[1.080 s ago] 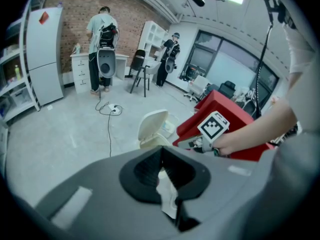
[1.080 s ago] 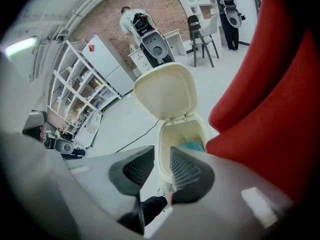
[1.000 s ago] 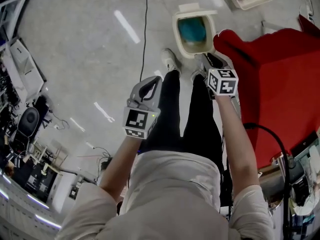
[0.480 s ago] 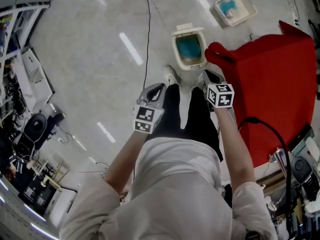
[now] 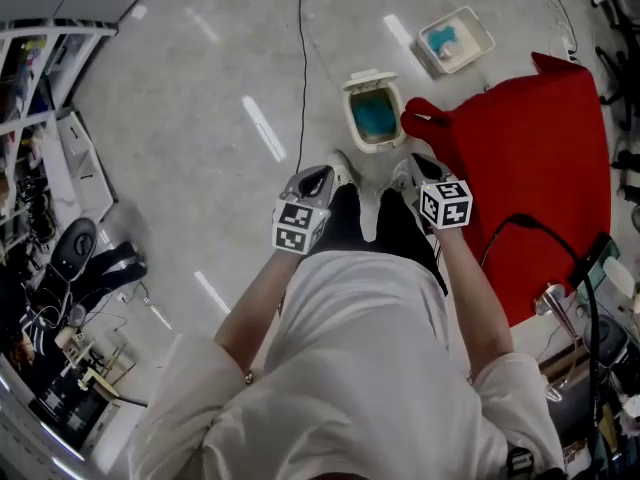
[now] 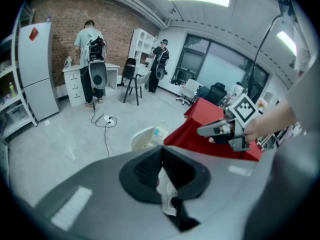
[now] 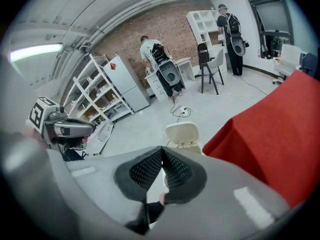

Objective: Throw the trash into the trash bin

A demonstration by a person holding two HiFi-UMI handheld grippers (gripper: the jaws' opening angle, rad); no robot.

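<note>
Grey polished floor [image 5: 200,118] fills my head view. Open shelving [image 5: 40,88] stands along its left edge, and a black cable [image 5: 301,68] runs down it from the top edge towards my feet. My left gripper [image 5: 315,178] hangs over my left shoe [image 5: 343,166] and points down and ahead. In its own view the dark ribbed pads [image 6: 150,166] meet at the tips with nothing between them, and only a shoe shows through the gap lower down. The trash bin [image 5: 352,118] stands on the floor just ahead of my shoes, between the lines of the two grippers. It is cream-coloured with its lid [image 5: 368,76] tipped up, and something blue shows inside, though I cannot tell whether that is a liner or trash. My right gripper [image 5: 418,165] is held beside my right shoe [image 5: 403,176]. Its jaws are pressed together and empty, and the bin shows just past the tips in that gripper's view [image 7: 182,133]. A red cloth [image 5: 530,168] drapes the table on the right, and its near corner comes just beside the bin's right rim. Further along the floor, off the cloth's far edge, lies a shallow pale tray [image 5: 478,30] with a blue item in it.
</note>
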